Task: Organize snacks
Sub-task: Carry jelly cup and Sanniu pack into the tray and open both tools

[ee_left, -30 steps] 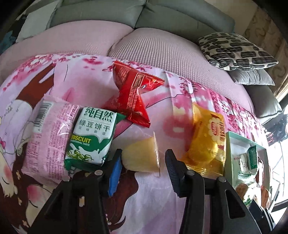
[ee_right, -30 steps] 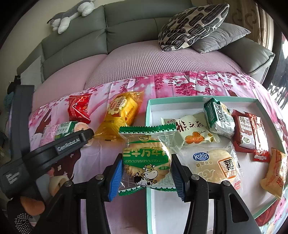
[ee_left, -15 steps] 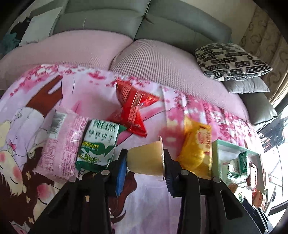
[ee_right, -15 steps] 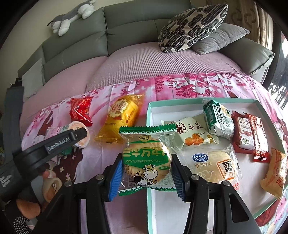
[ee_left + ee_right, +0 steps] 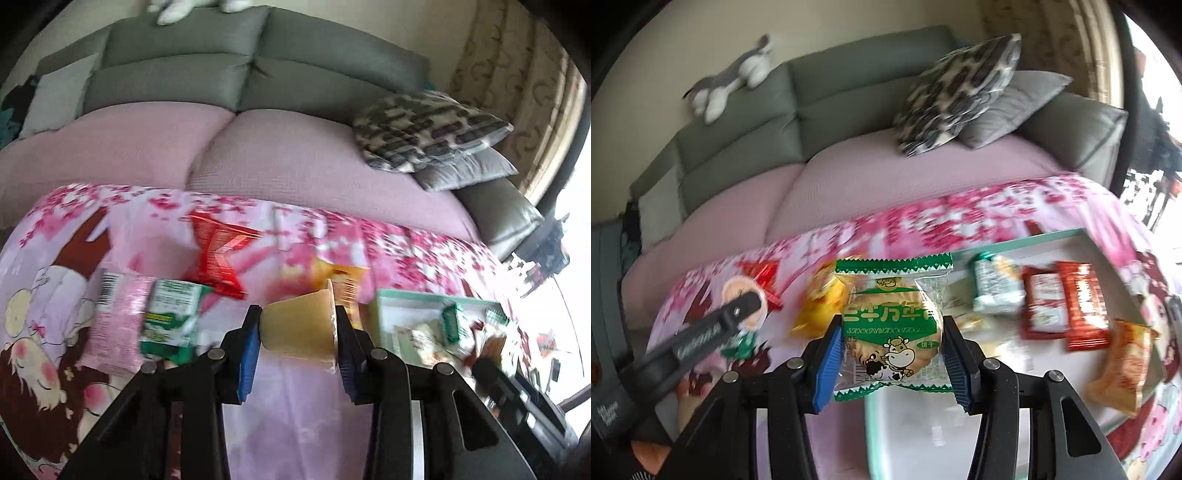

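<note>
A counter covered by a pink cloth (image 5: 295, 424) printed with cherry blossoms and cartoon figures stands in front of a grey sofa (image 5: 177, 74). The sofa seat wears a plain pink cover, and a black-and-white patterned cushion (image 5: 424, 129) leans on a grey one at its far end. A grey and white plush toy (image 5: 735, 79) lies along the sofa back.

The left gripper (image 5: 297, 334) is closed on a pale yellow jelly cup (image 5: 299, 326), held sideways above the cloth. Beyond the cup on the cloth lie a red packet (image 5: 218, 254), a green biscuit pack (image 5: 171, 317) on a pink wrapper (image 5: 114, 325), and a yellow packet (image 5: 343, 284).

The right gripper (image 5: 888, 356) is closed on a green-edged cookie packet (image 5: 892, 328) with a cartoon cow, held over the near left corner of a teal-rimmed white tray (image 5: 1015, 242). The tray sits on the cloth to the right of the yellow packet and holds several more wrapped snacks.
</note>
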Demonstrator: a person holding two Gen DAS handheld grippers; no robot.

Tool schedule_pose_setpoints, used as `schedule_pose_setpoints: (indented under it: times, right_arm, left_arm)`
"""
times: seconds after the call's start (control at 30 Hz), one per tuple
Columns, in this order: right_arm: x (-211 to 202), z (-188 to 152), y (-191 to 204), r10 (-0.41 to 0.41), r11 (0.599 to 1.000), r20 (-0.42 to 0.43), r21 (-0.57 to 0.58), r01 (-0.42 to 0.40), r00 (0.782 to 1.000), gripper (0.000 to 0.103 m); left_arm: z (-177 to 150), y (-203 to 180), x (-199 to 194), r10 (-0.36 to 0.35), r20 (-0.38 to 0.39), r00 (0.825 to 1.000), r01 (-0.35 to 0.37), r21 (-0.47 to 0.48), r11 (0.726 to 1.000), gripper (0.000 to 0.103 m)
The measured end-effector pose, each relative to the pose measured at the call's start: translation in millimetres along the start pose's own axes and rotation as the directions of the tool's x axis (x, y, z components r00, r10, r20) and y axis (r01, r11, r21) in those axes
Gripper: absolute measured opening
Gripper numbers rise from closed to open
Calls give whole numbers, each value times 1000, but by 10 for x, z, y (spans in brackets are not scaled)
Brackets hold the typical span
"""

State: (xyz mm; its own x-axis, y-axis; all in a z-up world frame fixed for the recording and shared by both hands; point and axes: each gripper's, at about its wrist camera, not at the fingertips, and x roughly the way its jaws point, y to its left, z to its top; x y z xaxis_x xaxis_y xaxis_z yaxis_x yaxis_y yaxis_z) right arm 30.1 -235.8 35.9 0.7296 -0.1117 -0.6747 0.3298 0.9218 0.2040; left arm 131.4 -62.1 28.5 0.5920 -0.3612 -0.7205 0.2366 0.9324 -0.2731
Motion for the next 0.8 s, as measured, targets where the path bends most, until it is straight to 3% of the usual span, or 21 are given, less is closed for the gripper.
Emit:
schedule_pose_setpoints:
  times: [0.27, 0.5, 0.8]
  right_arm:
    - [-60, 57, -915, -201, 962, -18, 187, 201, 979, 53]
    - [-12, 35, -1336, -250, 934, -57, 248, 256, 967, 53]
    - [71, -8, -1419, -238, 934, -81, 253, 251, 968, 53]
  left_arm:
    - [-36, -721, 179, -110, -74, 991, 119, 128, 985, 39]
    - [-86, -1243, 491, -125, -144, 982, 155, 217, 964, 39]
    - [-148, -1394, 671, -124, -199, 972, 170, 237, 956, 40]
